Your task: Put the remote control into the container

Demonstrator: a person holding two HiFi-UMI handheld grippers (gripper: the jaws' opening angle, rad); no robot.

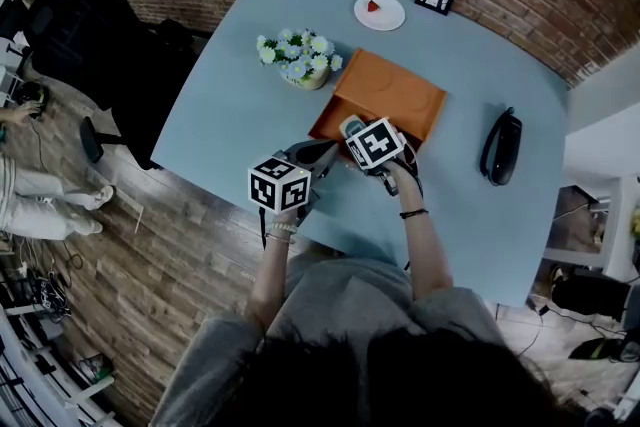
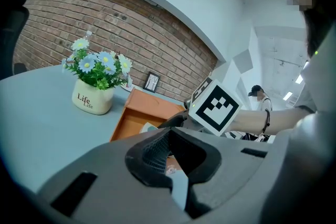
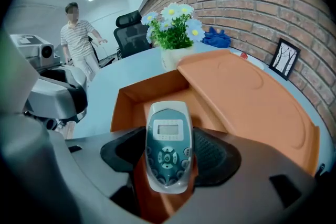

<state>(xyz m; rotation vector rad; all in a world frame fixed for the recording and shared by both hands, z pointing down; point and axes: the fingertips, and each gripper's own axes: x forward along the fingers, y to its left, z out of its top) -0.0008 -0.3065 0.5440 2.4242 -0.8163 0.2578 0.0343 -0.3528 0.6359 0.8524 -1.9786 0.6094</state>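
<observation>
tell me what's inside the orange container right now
The open part of the orange container shows only bare floor. The remote control is at its near end, clamped in the right gripper. The lid covers the rest, so anything under it is hidden.

the white flower pot (image 2: 92,100) reads "life" twice, one line above the other.

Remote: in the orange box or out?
Out. The right gripper clamps the remote control over the orange box's open end.
</observation>
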